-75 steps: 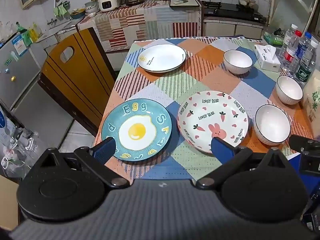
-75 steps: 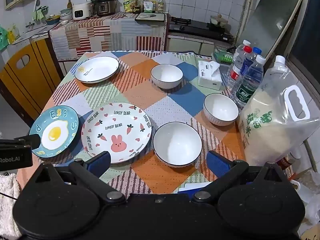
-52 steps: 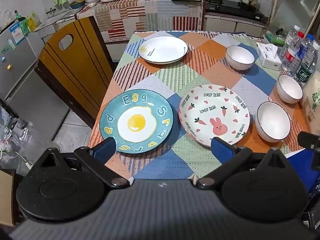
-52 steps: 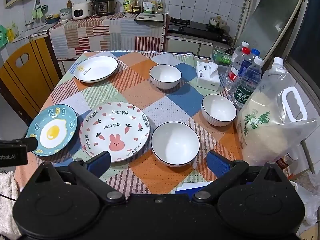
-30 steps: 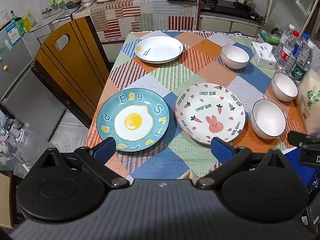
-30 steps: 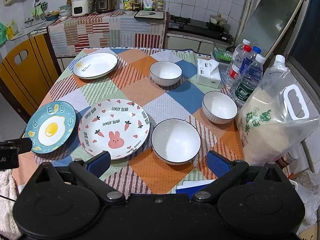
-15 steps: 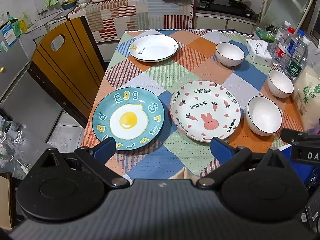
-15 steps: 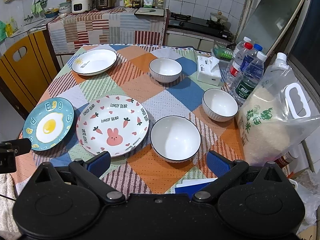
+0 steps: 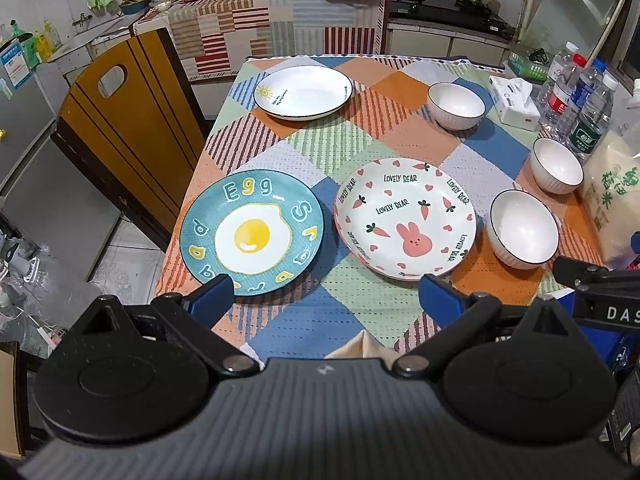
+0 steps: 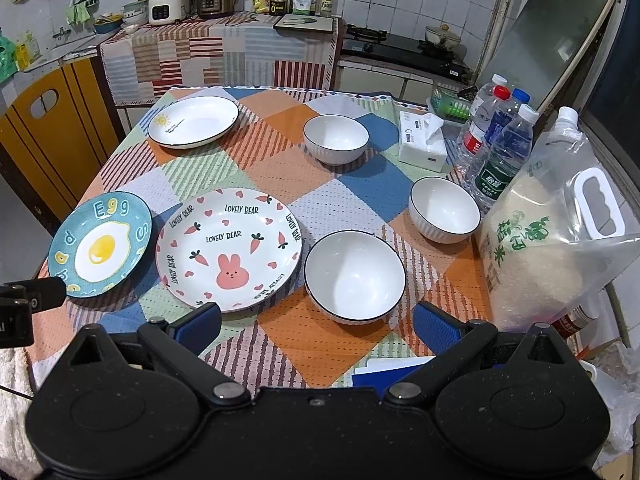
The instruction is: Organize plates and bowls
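— Where is the nearest bowl [image 10: 354, 276] found?
— At lower centre, just ahead of the right gripper [image 10: 316, 326], whose jaws are spread wide and empty.
— And the left gripper [image 9: 326, 294]?
— Likewise wide; the egg plate [image 9: 251, 232] is nearer.

Ahead of the left tool we see its blue fingers [image 9: 211, 295] hide the near rim of the egg plate [image 9: 251, 232]. The rice bag [image 9: 614, 192] is cut by the right edge.

Three plates [image 9: 405, 218] lie left of three bowls [image 9: 523, 228].
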